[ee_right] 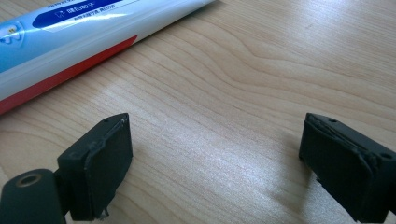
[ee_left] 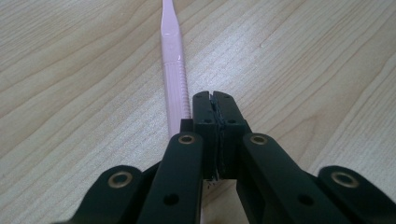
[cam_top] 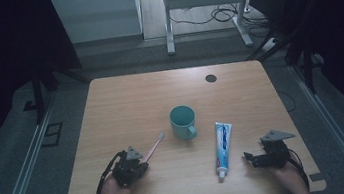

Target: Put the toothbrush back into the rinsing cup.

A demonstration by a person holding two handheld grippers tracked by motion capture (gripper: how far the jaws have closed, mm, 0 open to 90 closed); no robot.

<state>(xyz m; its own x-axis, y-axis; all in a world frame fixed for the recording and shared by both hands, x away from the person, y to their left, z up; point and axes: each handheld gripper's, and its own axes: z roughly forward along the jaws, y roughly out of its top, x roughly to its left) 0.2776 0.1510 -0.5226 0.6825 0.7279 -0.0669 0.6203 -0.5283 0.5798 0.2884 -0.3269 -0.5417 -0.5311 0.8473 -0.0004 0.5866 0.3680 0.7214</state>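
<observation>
Left gripper (ee_left: pixel 215 100) closed, empty; pink toothbrush handle (ee_left: pixel 175 79) just beside it on wooden table (ee_left: pixel 303 60).

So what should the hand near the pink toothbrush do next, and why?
Probably open the left gripper and shift it sideways over the toothbrush handle. Its jaws are pressed together with nothing between them, and the pink handle lies flat on the table just beside them, so it isn't held yet. The cup waits farther ahead.
</observation>
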